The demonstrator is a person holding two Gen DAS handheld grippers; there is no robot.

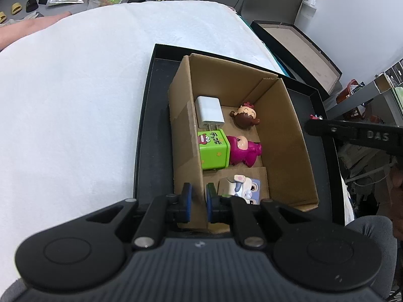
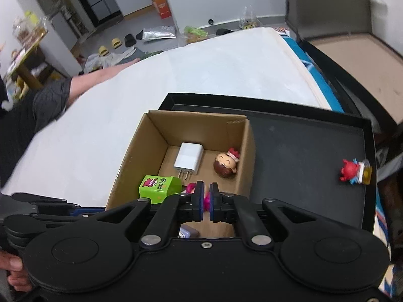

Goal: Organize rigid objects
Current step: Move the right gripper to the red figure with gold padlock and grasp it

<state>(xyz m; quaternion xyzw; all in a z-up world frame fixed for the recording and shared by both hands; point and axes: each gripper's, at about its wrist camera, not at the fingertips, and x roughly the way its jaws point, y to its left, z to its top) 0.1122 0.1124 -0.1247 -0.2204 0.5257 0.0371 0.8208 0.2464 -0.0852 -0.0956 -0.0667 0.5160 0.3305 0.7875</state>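
An open cardboard box (image 1: 284, 138) (image 2: 156, 141) stands in a shallow black tray (image 1: 156, 125) (image 2: 302, 151). Inside lie a white charger (image 1: 209, 113) (image 2: 189, 158), a doll head with brown hair (image 1: 245, 118) (image 2: 226, 163), a green cube (image 1: 214, 148) (image 2: 158, 186), a pink figure (image 1: 245, 151) (image 2: 191, 187) and a white and purple toy (image 1: 243, 186). A red figure (image 2: 352, 172) sits on the tray's right side. My left gripper (image 1: 199, 192) is shut on the box's near left wall. Over the box's near end, my right gripper (image 2: 206, 198) is shut and holds nothing.
The tray rests on a white cloth-covered surface (image 1: 75, 88). A larger black box with a brown floor (image 1: 302, 47) (image 2: 352, 58) stands past the tray to the right. A person's forearm (image 2: 88, 80) lies at the cloth's far left edge. Bags and slippers litter the floor behind.
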